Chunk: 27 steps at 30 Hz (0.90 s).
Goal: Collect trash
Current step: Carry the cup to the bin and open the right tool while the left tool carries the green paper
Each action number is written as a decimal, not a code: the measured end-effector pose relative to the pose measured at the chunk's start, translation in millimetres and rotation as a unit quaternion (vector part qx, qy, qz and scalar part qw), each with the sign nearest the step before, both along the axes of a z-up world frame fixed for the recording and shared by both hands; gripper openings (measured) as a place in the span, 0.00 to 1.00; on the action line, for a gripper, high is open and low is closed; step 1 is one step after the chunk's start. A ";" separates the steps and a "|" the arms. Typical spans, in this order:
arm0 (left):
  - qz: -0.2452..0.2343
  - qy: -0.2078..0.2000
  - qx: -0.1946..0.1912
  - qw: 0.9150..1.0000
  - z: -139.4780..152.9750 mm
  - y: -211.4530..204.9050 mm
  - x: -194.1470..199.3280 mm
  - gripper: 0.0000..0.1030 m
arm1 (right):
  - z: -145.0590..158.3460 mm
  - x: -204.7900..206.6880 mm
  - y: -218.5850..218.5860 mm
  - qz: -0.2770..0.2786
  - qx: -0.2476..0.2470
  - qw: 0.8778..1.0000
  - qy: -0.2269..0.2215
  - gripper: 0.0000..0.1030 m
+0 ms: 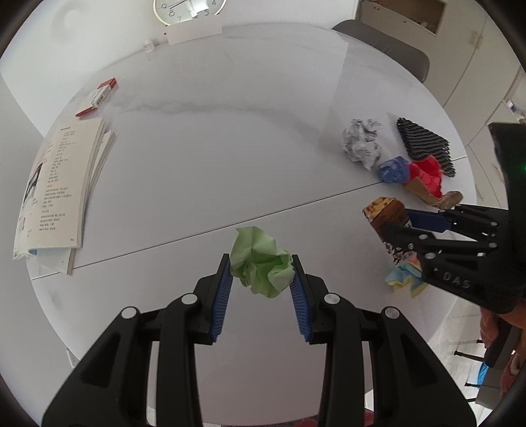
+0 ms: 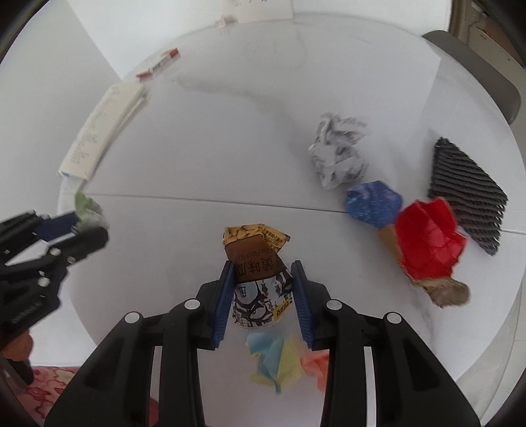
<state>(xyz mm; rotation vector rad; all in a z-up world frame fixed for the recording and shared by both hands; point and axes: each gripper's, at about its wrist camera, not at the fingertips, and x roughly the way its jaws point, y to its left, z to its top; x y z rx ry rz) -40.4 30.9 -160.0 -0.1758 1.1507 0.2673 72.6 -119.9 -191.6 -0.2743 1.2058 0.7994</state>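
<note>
My left gripper [image 1: 261,267] is shut on a crumpled green paper ball [image 1: 261,262] above the white round table [image 1: 213,147]. My right gripper [image 2: 263,274] is shut on a brown snack wrapper [image 2: 258,272]; it also shows in the left wrist view [image 1: 389,218]. Under it lies a pastel blue, yellow and pink paper [image 2: 282,359]. A crumpled newsprint ball [image 2: 338,151], a blue paper wad [image 2: 373,203], a red paper [image 2: 430,239], a brown scrap [image 2: 448,290] and a black foam net [image 2: 466,193] lie to the right.
An open book [image 1: 59,187] lies at the table's left edge, with a red and white box [image 1: 98,95] behind it. A clock [image 1: 187,10] and a white card [image 1: 194,31] stand at the far side. A grey chair [image 1: 388,46] stands at the far right.
</note>
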 end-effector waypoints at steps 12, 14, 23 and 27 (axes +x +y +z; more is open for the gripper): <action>-0.105 -0.039 -0.023 0.993 40.6 -102.5 -11.8 0.33 | 71.0 -50.8 -139.5 -0.106 0.038 0.993 -0.030 0.36; -0.125 -0.041 -0.028 0.991 42.0 -127.5 -16.0 0.33 | 70.2 -63.2 -161.2 -0.124 0.030 0.991 -0.032 0.37; -0.178 -0.035 -0.024 0.983 39.6 -204.5 -42.8 0.33 | 0.3 -87.1 -231.0 -0.157 0.001 0.987 0.021 0.38; -0.186 -0.026 -0.013 0.982 35.6 -221.0 -55.8 0.33 | -46.0 -84.6 -232.2 -0.153 -0.010 0.987 0.055 0.41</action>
